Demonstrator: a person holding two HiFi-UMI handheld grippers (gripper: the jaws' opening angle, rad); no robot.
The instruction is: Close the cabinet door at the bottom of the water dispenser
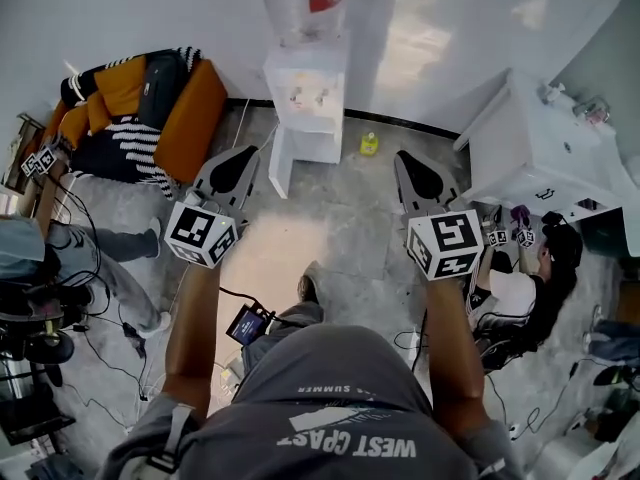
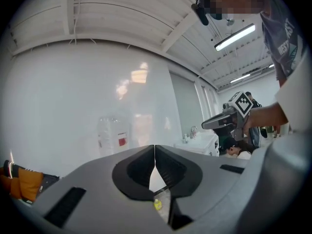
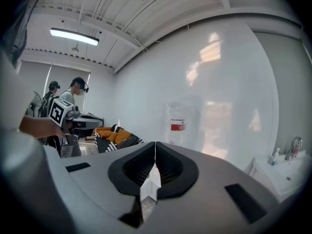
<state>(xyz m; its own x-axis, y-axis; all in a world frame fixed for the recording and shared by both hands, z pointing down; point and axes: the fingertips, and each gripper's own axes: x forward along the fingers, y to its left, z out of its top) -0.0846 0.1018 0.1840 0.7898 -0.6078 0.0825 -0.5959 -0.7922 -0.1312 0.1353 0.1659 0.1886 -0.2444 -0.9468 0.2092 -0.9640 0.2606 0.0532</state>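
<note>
Head view: a white boxy water dispenser (image 1: 305, 93) stands on the mottled grey floor (image 1: 340, 228) against a glossy white wall. A clear plastic bottle (image 1: 305, 3) with a red label sits on top. The bottom cabinet door (image 1: 279, 166), a flat white panel, stands open, swung out at the left side of the dispenser base. A small yellow bottle (image 1: 370, 144) is on the floor just right of the base. An orange sofa (image 1: 185, 118) with striped cushions is toward the floor's left edge, a white sink cabinet (image 1: 540, 148) toward the right. The left gripper (image 1: 240, 160) is grey plastic with black jaw pads and a marker cube, held in the air apart from the door. The right gripper (image 1: 410, 166) looks the same, off to the right of the dispenser.

Left gripper view: jaws meet at the tips with nothing gripped. The keyhole gap behind the tips shows white dispenser and the yellow bottle.

Right gripper view: jaws also tip to tip and empty. The white dispenser shows through the gap, with the clear bottle above.
</note>
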